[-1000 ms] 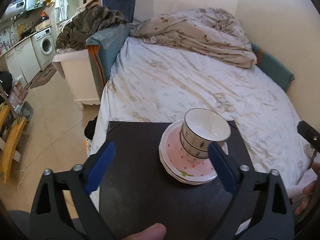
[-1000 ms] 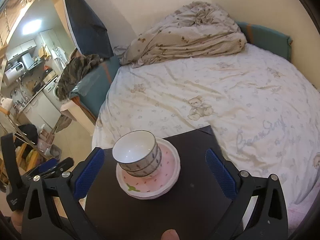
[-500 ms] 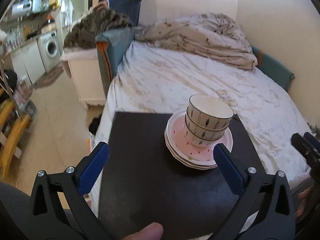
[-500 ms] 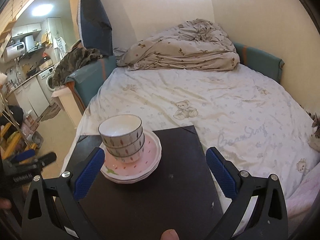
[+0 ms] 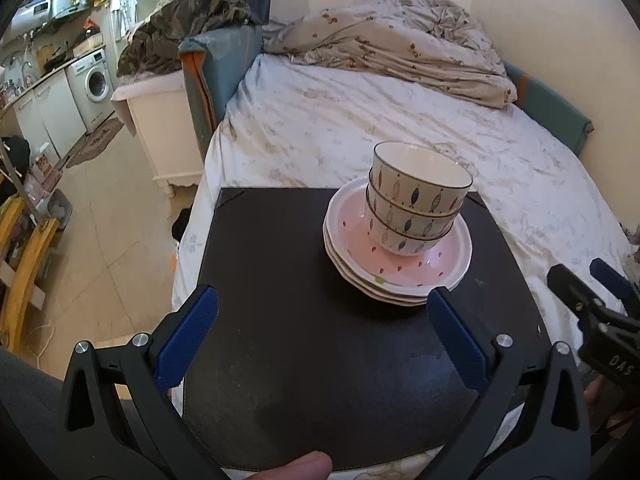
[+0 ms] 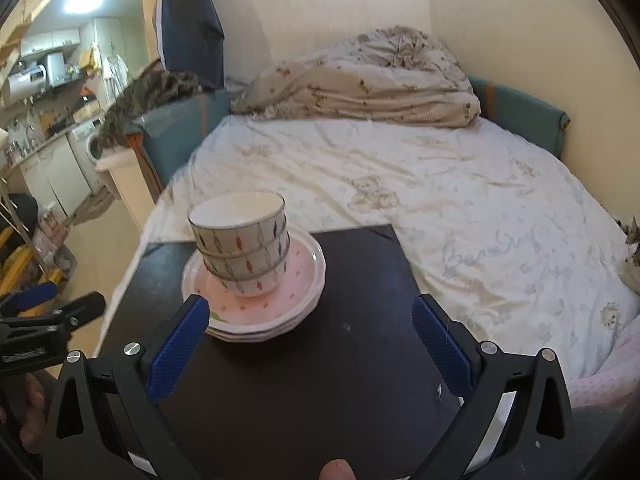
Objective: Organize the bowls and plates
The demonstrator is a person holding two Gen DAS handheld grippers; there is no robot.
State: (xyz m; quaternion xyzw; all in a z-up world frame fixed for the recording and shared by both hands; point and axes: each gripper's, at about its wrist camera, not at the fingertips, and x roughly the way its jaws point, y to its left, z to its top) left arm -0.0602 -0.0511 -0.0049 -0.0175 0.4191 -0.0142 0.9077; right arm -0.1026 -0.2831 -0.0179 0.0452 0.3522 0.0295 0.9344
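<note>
A square black board with a matte, slightly dusty surface lies on the bed, and all places below are given relative to this board. On its far half stands a stack of round plates; the top plate is glossy, pink inside with small red drops, and has a white scalloped rim. Inside the top plate sits a stack of three nested bowls, white glazed ceramic with thin dark rims and a pattern of slim leaf shapes in black, grey and red. The bowls lean a little and rest toward the far part of the plate, not exactly in its middle.

The left gripper hovers over the near edge of the board with its two black fingers spread wide; the ribbed blue pads hold nothing, and the plate stack is beyond them, closer to the right finger. The right gripper is also over the near edge, spread wide and empty; its left blue pad stands just in front of the plate rim, and I cannot tell if it touches.

Behind the board the bed has a white wrinkled sheet with pale bear prints, and a crumpled beige duvet lies at its far end
</note>
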